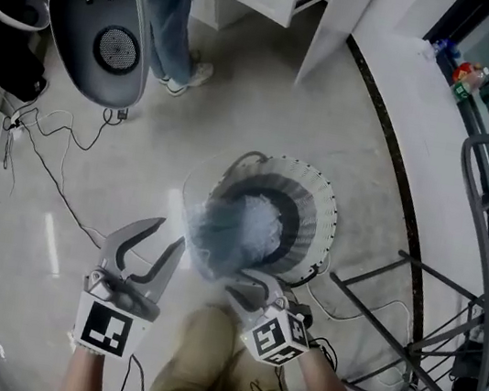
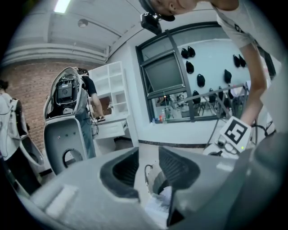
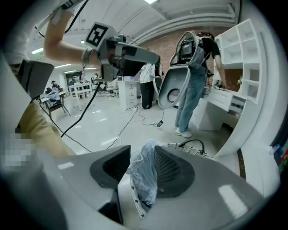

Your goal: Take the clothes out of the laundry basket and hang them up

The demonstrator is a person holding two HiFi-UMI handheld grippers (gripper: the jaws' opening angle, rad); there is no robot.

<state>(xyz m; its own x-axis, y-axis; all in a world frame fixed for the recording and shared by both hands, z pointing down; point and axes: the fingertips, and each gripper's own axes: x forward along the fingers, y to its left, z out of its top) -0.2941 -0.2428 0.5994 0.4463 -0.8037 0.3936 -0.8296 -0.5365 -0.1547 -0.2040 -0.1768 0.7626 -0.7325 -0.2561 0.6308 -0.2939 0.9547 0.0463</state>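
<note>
Pale-blue cloth is filling the gap of the right tool (image 3: 141, 155). Its two ribbed pads are pinching a fold of the garment (image 3: 143, 179), which is bunching above the jaws and hanging below them. The rest of the garment is lying heaped at the centre of the white laundry basket (image 1: 318, 213).

- Right tool is sitting at the basket's 6 o'clock rim, angled down and inward.
- Left tool (image 1: 172, 232) is hovering at the basket's 8 o'clock, jaws spread with nothing between them, pointing shallowly toward the heap.

Step, as I am reading it, is the take-out: grasp made, lift not yet done. The next move is calling for a straight raise until the cloth clears the rim. The left tool would be catching a second edge before the carry to the dark metal rack (image 1: 477, 303) at 3 o'clock.
</note>
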